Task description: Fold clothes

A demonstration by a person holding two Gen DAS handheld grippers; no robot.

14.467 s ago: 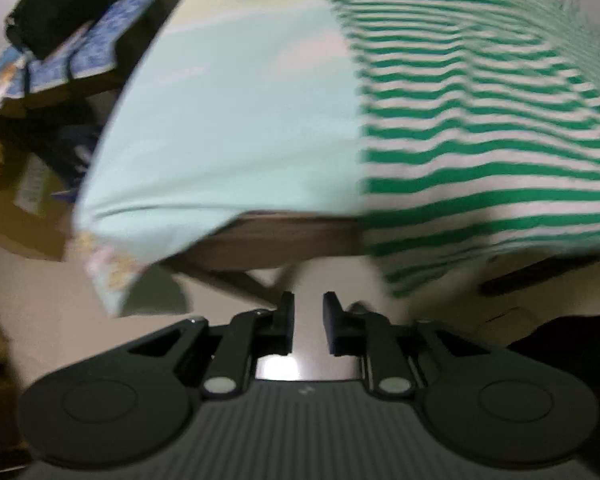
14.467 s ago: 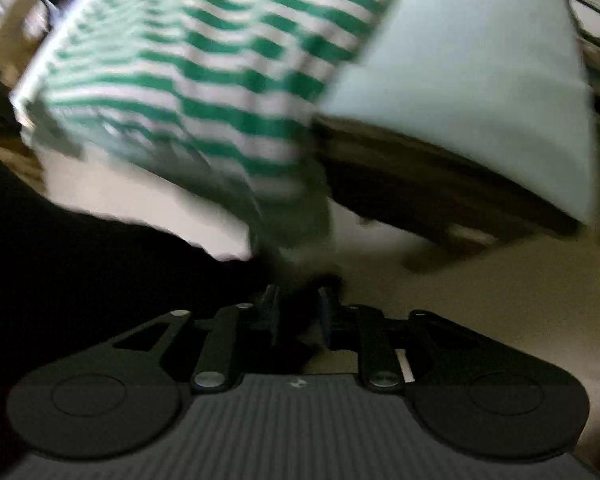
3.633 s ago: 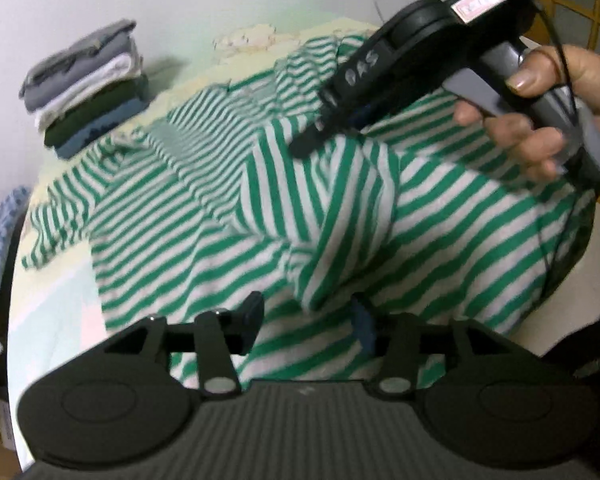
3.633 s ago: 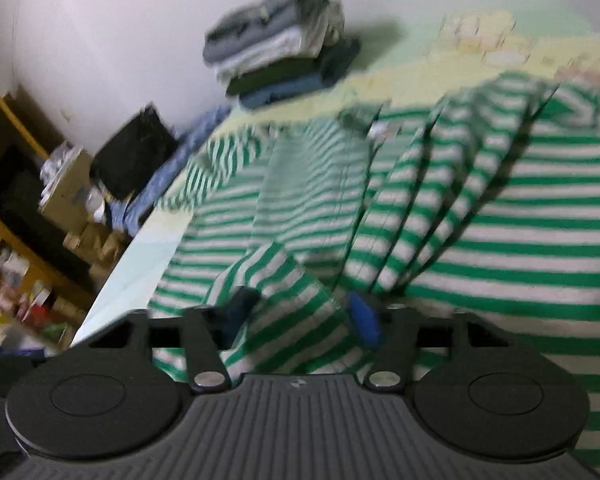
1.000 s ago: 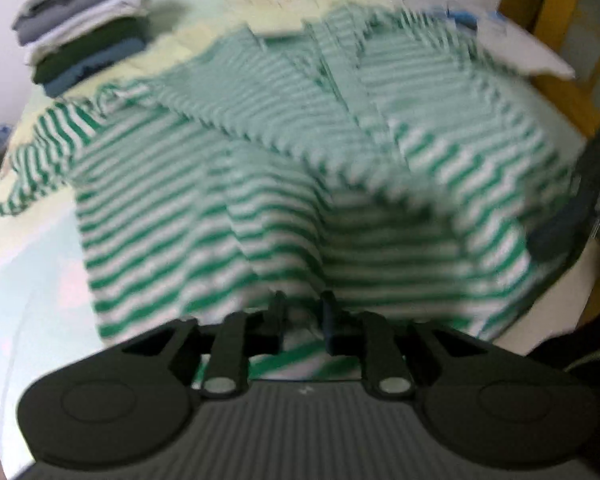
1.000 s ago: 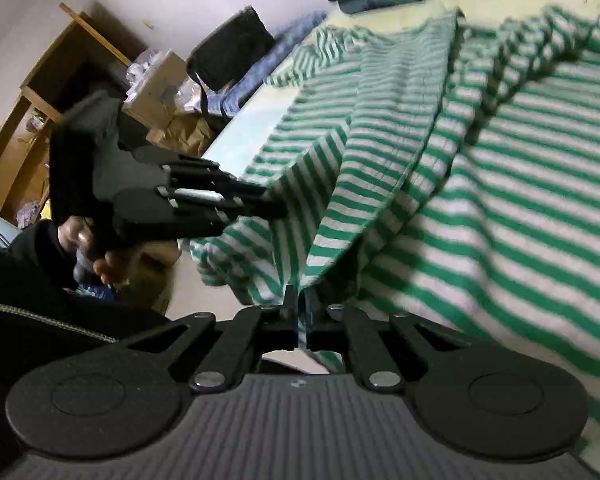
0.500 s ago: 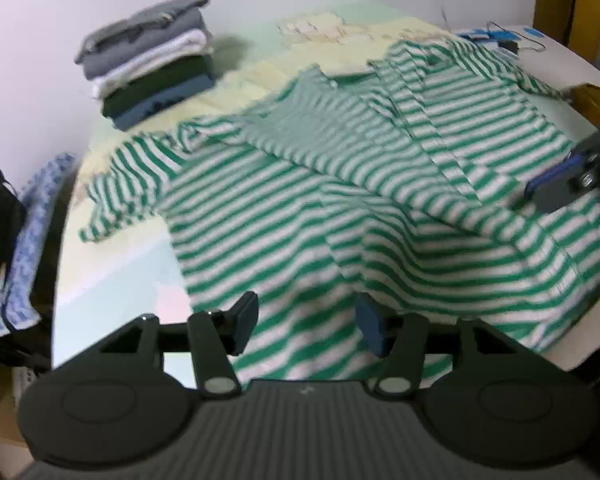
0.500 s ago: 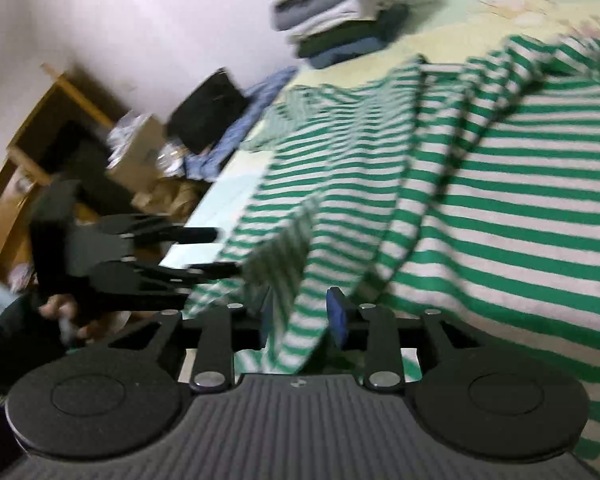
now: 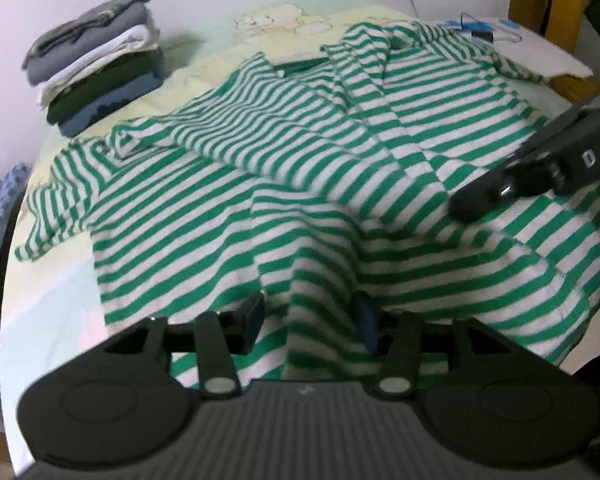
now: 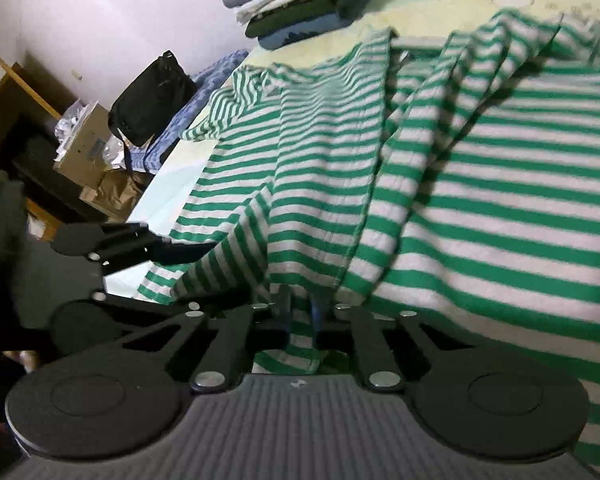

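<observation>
1. Since half a second ago, our striped shirt (image 9: pixel 308 184) lies flatter across the bed (image 9: pixel 52 304).
2. We hold left gripper (image 9: pixel 310 320) half open, unclamped, over a hem ridge.
3. Our right gripper (image 10: pixel 300 312) is closing on hem; we should pinch both layers squarely.

Green-and-white horizontally striped knit shirt (image 9: pixel 308 168), stripes even in width, white bands slightly greyish. Under that shirt, pale yellow and mint-green bed sheet (image 9: pixel 48 308) with a cream cartoon print (image 9: pixel 284 20) past the shirt's collar and a faint pink patch near the shirt's hem. Left of the collar, folded stack of clothes (image 9: pixel 96 60): grey on top, then white, dark green, blue at the bottom. Further left of the shirt, blue-and-white patterned cloth (image 10: pixel 196 108) and a plain black fabric bag (image 10: pixel 152 98). Right of the collar, white flat sheet (image 9: pixel 540 52) with small blue marks; yellow-ochre wooden post (image 9: pixel 556 8) behind it. Both grippers black; left gripper (image 9: pixel 310 322) pads blue.
</observation>
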